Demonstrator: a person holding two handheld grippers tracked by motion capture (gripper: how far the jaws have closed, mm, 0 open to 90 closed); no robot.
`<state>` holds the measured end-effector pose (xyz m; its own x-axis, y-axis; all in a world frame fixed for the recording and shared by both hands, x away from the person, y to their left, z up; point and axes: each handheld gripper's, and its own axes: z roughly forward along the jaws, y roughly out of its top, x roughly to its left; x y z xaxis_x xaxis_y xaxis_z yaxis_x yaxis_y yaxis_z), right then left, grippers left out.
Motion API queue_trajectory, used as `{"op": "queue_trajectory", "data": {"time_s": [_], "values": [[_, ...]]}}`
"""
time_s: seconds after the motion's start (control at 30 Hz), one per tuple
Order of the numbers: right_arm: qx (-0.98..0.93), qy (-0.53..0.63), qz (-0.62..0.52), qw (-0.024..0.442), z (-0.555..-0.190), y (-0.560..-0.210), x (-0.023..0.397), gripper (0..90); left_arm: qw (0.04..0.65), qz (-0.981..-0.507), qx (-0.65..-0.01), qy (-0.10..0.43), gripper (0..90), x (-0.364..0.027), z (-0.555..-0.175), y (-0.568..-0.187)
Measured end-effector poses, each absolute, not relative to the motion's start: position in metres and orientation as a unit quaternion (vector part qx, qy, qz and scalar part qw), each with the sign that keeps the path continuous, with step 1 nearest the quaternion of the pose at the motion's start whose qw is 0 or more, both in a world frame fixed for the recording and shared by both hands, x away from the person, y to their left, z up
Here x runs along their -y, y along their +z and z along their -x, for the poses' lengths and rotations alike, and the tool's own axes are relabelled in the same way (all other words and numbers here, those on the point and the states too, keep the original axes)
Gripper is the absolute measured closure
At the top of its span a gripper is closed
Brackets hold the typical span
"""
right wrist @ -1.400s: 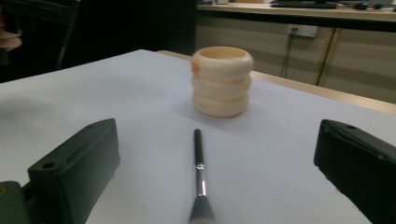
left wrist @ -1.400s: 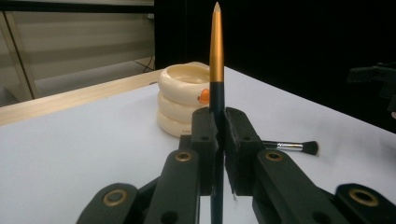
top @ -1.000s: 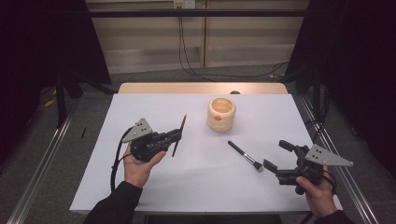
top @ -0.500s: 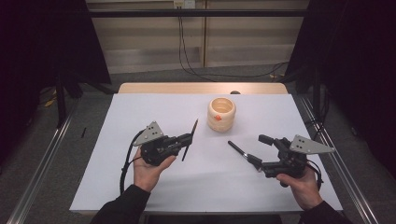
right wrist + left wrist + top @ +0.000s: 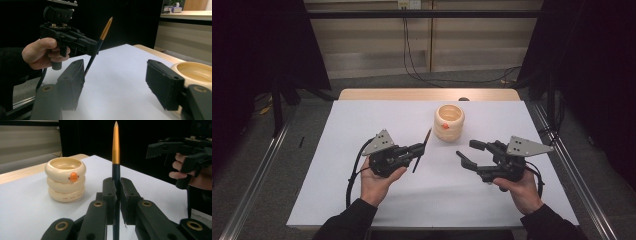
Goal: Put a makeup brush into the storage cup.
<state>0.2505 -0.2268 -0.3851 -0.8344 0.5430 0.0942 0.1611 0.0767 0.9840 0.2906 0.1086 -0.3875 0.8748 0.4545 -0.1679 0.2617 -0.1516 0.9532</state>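
Left gripper view: the brush's [image 5: 115, 152] lower handle is pinched out of sight between the jaws and runs off the bottom edge, so the bristle end can't be checked there. Right gripper view: cream ringed holder [image 5: 197, 71] is cut by the right edge and partly behind the near jaw (own jaws blurred). High view: small print on the holder's bottom ring is unreadable.

Lab recording bay: white-covered table [image 5: 362, 130], black curtains [image 5: 257, 45], metal floor rails [image 5: 257, 185], trailing cables [image 5: 412, 55].
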Motion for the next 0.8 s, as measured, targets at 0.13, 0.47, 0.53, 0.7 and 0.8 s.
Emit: {"op": "queue_trajectory", "data": {"time_s": [0.13, 0.47, 0.53, 0.7, 0.8], "values": [[-0.729, 0.629, -0.231, 0.143, -0.257, -0.38, 0.218, 34.0, 0.608, -0.757, -0.226, 0.077, 83.3, -0.103, -0.286, -0.385], [-0.725, 0.643, -0.213, 0.124, -0.273, -0.364, 0.205, 43.9, 0.614, -0.758, -0.21, 0.065, 83.3, -0.092, -0.288, -0.382], [-0.722, 0.646, -0.216, 0.122, -0.277, -0.363, 0.204, 43.6, 0.616, -0.756, -0.213, 0.066, 83.3, -0.09, -0.288, -0.382], [-0.732, 0.639, -0.204, 0.12, -0.281, -0.361, 0.197, 38.0, 0.615, -0.757, -0.211, 0.062, 83.3, -0.088, -0.29, -0.384], [-0.732, 0.64, -0.203, 0.118, -0.284, -0.359, 0.194, 39.6, 0.612, -0.759, -0.21, 0.067, 83.3, -0.088, -0.289, -0.384]]}}
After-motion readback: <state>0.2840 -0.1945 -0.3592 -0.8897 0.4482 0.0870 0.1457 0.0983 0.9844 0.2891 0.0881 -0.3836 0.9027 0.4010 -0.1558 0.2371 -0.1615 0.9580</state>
